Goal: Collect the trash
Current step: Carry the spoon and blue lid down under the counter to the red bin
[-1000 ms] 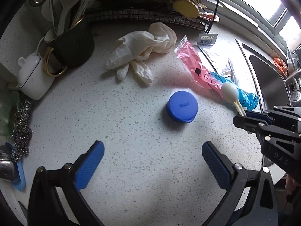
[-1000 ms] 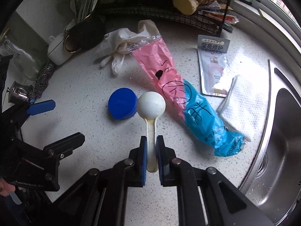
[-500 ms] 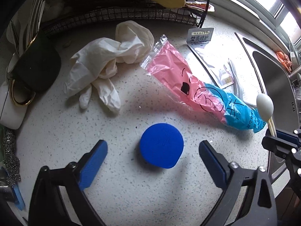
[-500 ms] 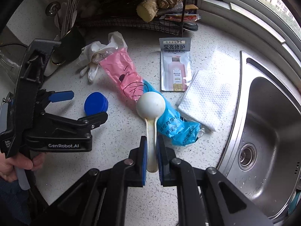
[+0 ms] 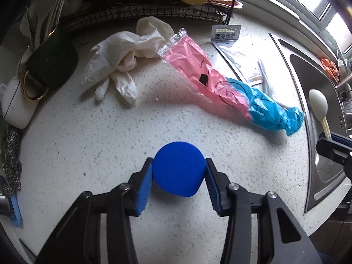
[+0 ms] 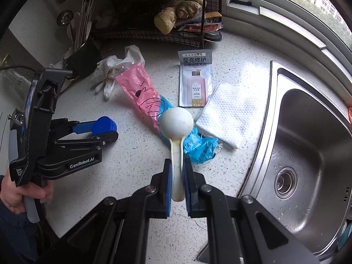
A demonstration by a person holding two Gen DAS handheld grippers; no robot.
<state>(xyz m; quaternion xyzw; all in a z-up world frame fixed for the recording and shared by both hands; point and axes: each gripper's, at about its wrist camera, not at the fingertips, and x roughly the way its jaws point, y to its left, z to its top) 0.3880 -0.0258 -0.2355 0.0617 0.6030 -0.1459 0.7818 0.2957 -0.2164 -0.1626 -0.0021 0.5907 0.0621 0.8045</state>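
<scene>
The left gripper [image 5: 179, 179] is clamped on a round blue plastic lid [image 5: 179, 171], its blue finger pads [image 5: 145, 184] pressed against either side of the rim, low over the speckled white countertop [image 5: 88, 136]. From the right wrist view the same gripper [image 6: 105, 129] shows side-on with the lid [image 6: 104, 125] between its tips, held by a bare hand [image 6: 19, 194] at the left edge. The right gripper [image 6: 176, 182] is closed tight on the handle of a cream-white plastic spoon [image 6: 177, 125], whose round bowl points forward above the counter. Beneath the spoon lies a long pink and blue plastic wrapper [image 6: 154, 110], flat on the countertop; in the left view the wrapper [image 5: 220, 83] stretches diagonally between crumpled white rubber gloves [image 5: 118, 59] and the stainless steel sink [image 6: 308, 149]. A grey and pink shampoo sachet [image 6: 195, 79] lies just beside a folded white textured cloth [image 6: 228, 114], near the sink's edge. A black wire rack [image 6: 158, 17] holding a ginger root [image 6: 176, 13] stands at the back
</scene>
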